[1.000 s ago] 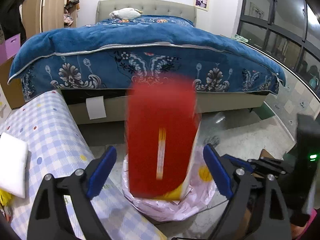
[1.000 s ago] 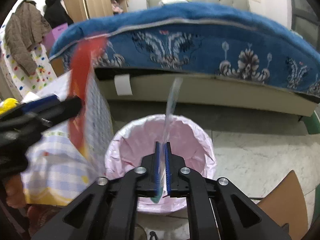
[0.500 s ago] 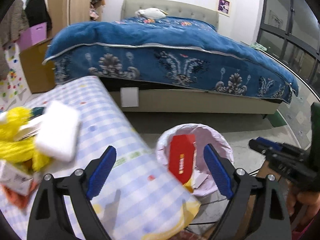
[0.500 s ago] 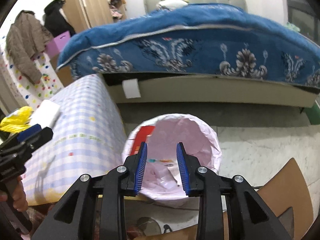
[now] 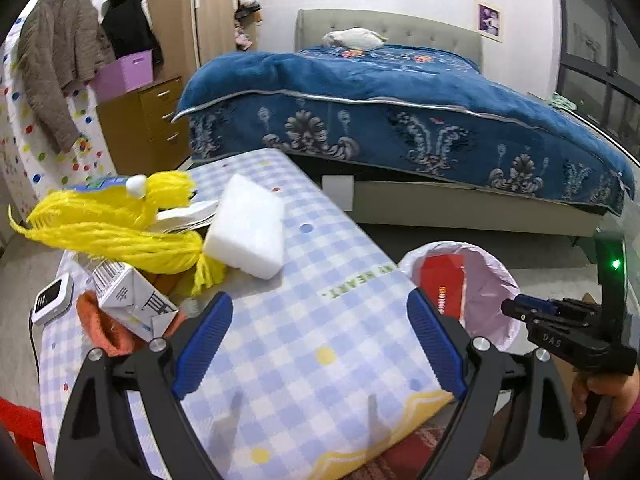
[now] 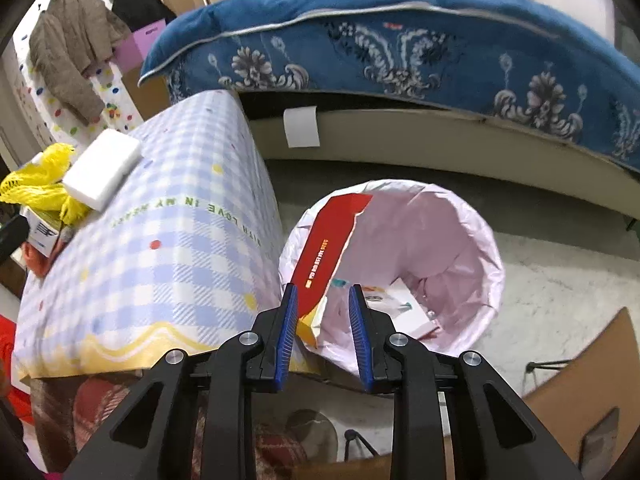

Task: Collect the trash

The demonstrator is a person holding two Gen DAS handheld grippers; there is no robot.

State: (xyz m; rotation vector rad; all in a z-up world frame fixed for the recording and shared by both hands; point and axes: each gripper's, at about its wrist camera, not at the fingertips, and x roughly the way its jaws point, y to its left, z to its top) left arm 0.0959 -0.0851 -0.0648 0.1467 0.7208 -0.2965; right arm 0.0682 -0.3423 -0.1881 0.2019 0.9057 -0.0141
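Note:
A pink-lined trash bin (image 6: 476, 236) stands on the floor beside the checked table (image 6: 180, 248); it also shows in the left wrist view (image 5: 496, 280). A red box (image 6: 332, 240) leans inside it against the left wall, over paper scraps (image 6: 404, 308). My right gripper (image 6: 323, 334) is open and empty above the bin's near rim. My left gripper (image 5: 320, 344) is wide open and empty over the table (image 5: 304, 344). On the table lie a white foam block (image 5: 248, 228), yellow yarn (image 5: 116, 220) and a small white carton (image 5: 128, 300).
A bed with a blue blanket (image 5: 400, 112) stands behind the bin. An orange cloth (image 5: 104, 332) and a small white device (image 5: 52, 300) lie at the table's left end. Brown cardboard (image 6: 580, 392) lies on the floor at the right. Coats hang at the far left.
The red box dropped from my left gripper into the bin. My right gripper opened and released a clear strip. My left gripper swung left over the table.

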